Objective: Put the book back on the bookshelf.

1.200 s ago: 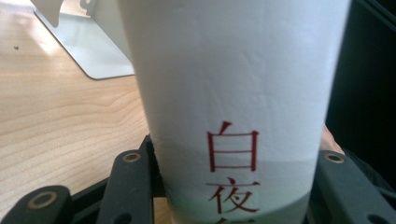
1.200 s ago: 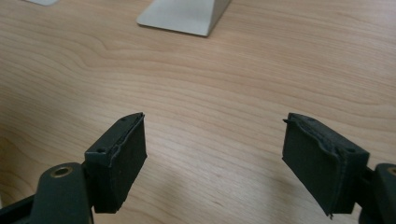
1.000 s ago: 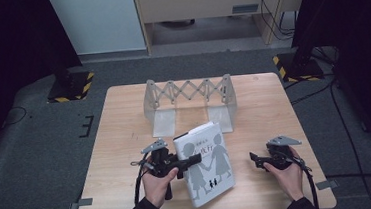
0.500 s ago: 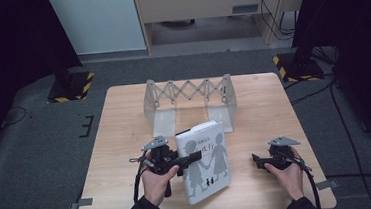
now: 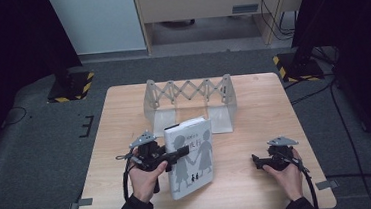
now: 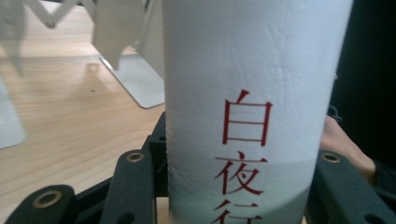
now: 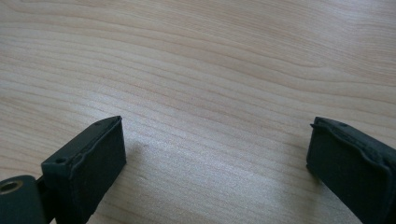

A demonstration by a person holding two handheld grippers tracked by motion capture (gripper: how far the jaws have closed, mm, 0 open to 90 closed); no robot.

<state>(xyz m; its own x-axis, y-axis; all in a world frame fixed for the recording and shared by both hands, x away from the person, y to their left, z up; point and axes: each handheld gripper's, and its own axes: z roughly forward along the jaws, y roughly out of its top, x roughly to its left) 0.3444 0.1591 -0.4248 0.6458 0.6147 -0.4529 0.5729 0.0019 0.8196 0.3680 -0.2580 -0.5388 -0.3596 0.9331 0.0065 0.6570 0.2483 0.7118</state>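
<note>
The book, white with grey figures on its cover, lay toward the near edge of the bench, left of centre, with its spine side raised off the wood. The left hand-held gripper was clamped on that spine: in the left gripper view the 2 black jaws pressed either side of the rounded white spine with its red characters. Against the frame from 1 second before, the book stood steeper and its cover was more foreshortened, so the left hand had been lifting it on edge. That reads as the start of standing it up, likely for the folding metal rack near the far edge, just beyond the book's top.

Farther right, the right hand-held gripper rested near the bench's near right corner, well apart from the book. Its jaws had just been opening and now stood wide, with bare wood between them in the right gripper view and nothing held. Compared with the earlier frame, that hand sat in the same spot. It looked ready to steady the book's free side.
</note>
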